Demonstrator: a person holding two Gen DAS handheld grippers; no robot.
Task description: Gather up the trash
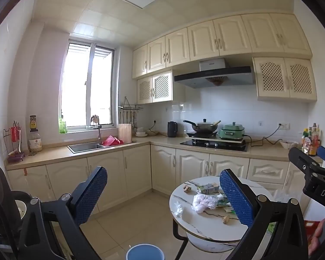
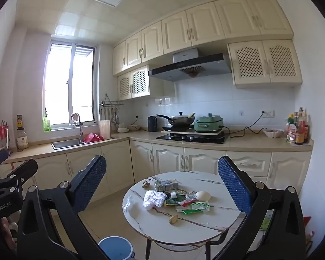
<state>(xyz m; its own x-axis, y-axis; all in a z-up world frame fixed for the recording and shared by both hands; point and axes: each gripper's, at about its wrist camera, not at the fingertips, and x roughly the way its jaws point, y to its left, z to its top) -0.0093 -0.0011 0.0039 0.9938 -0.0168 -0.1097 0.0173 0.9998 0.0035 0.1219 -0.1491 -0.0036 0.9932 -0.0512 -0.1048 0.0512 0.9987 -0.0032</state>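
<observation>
Left wrist view: white letters "DAS", cut off by the frame edge, on the black body of the other claw (image 1: 314,179). Right wrist view: "Robot.AI" in white on the black body of the other claw (image 2: 8,186). Range hood badge, bottle labels and wrappers too small to read.

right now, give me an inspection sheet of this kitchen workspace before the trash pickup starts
surface: round marble table, trash heaped near its middle
job's things: crumpled tissue, carton, green wrappers, peel scrap on the table; blue bin on the floor beside it
clutter: wok and green cooker over the hob, bottles at the counter's end
grippers: left gripper and right gripper both open, empty, off the table
cables: black cord from the cooker to a wall socket
surroundings: sink under the window, cream cabinets, tiled floor
</observation>
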